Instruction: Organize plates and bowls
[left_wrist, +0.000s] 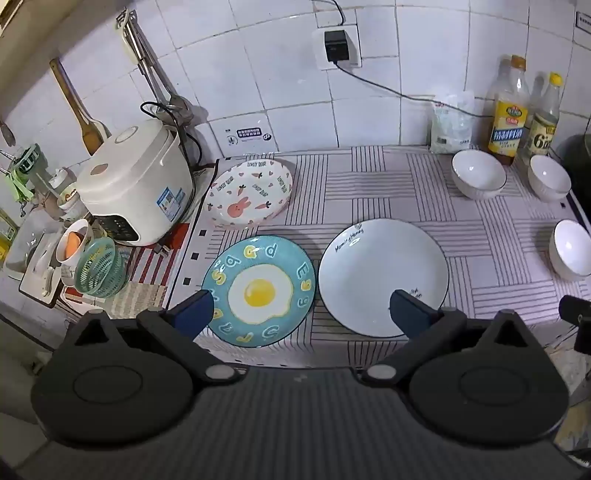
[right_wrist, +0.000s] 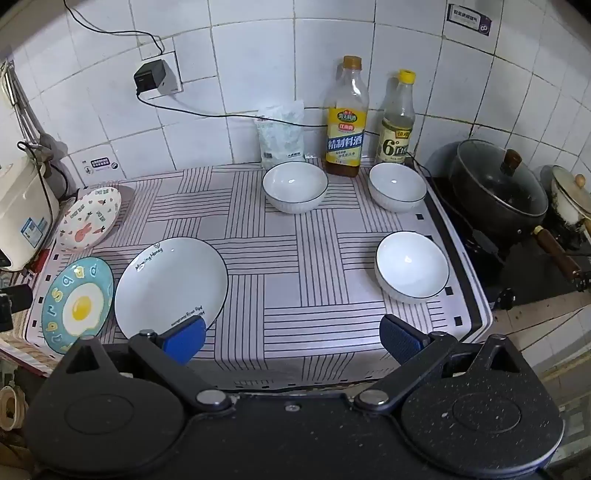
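Observation:
Three plates lie on the striped counter: a rabbit-print plate (left_wrist: 249, 194) at the back left, a teal fried-egg plate (left_wrist: 258, 290) and a white dark-rimmed plate (left_wrist: 382, 277) in front. Three white bowls stand to the right: back left (right_wrist: 294, 186), back right (right_wrist: 397, 186) and front (right_wrist: 412, 266). My left gripper (left_wrist: 301, 308) is open and empty, hovering over the near edges of the egg plate and white plate. My right gripper (right_wrist: 293, 338) is open and empty above the counter's front edge, between the white plate (right_wrist: 170, 286) and the front bowl.
A rice cooker (left_wrist: 135, 184) stands left of the plates, with a green basket (left_wrist: 99, 267) and clutter beside it. Two bottles (right_wrist: 345, 118) and a bag (right_wrist: 282, 134) stand against the tiled wall. A lidded black pan (right_wrist: 496, 184) sits on the stove at right.

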